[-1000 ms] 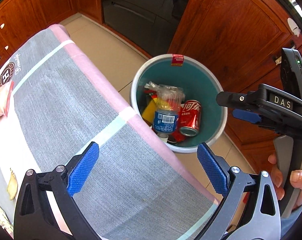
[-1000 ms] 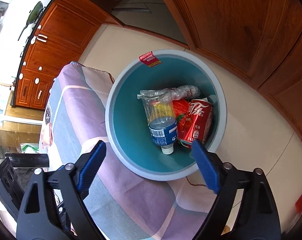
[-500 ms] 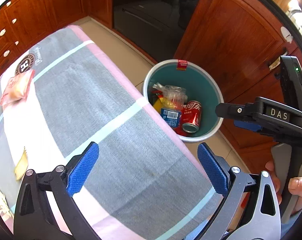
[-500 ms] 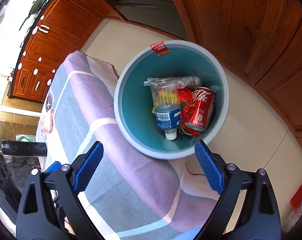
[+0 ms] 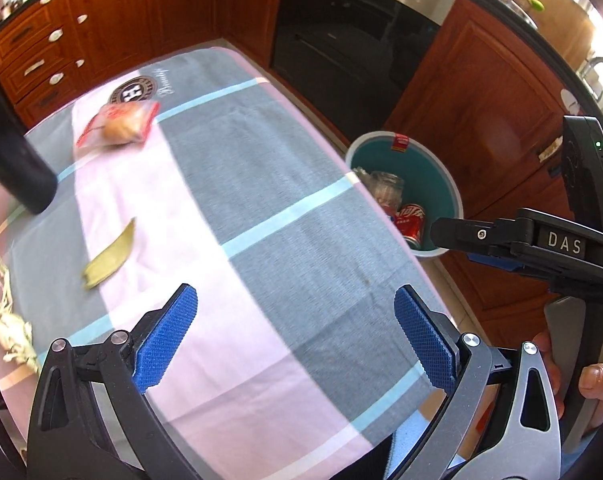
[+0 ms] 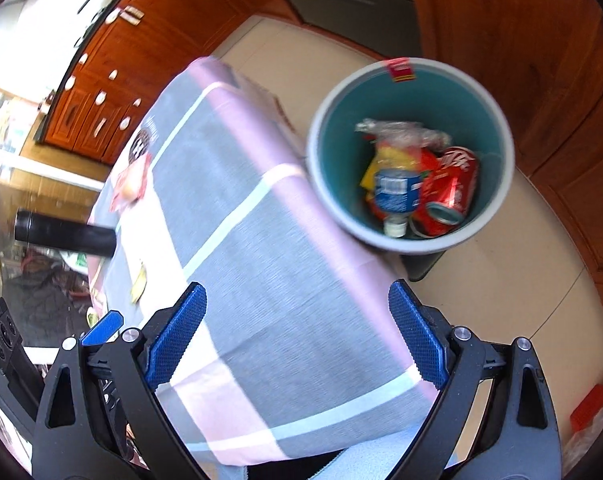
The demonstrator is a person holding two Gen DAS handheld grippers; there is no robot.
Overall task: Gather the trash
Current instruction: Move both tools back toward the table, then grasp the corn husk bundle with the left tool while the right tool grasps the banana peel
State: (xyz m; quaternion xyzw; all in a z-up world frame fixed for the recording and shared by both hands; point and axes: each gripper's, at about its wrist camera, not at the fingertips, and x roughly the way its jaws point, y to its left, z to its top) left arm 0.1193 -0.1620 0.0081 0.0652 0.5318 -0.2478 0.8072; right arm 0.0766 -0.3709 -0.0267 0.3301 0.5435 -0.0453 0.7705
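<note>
While both tools hang above the cloth-covered table (image 5: 261, 208), nothing sits between their fingers. At the table's far left edge, in the left wrist view, lies a pale, shredded scrap (image 5: 5, 320), too blurred to identify. Just right of it, on the pink band of the cloth, lies a yellowish peel-like strip (image 5: 109, 258). Toward the far left corner, beside a round printed emblem, rests a red-edged snack packet (image 5: 119, 124). A dark cylindrical object (image 5: 17, 172) juts in over the left edge. The left gripper (image 5: 295, 336) stands wide apart, blue pads facing, over the near part of the cloth. Beyond the table's right edge, on the floor, stands the trash bin (image 5: 445, 178), grey-rimmed and teal inside, against wooden cabinets. In the right wrist view the bin (image 6: 497, 120) holds a clear plastic bottle (image 6: 395, 184) with a blue label, a red soda can (image 6: 453, 190) just beside it, and yellow and red wrappers beneath. The right gripper (image 6: 297, 336) is likewise spread wide, over the near right corner of the table. A hand (image 5: 597, 376) grips its handle at the far right.
</note>
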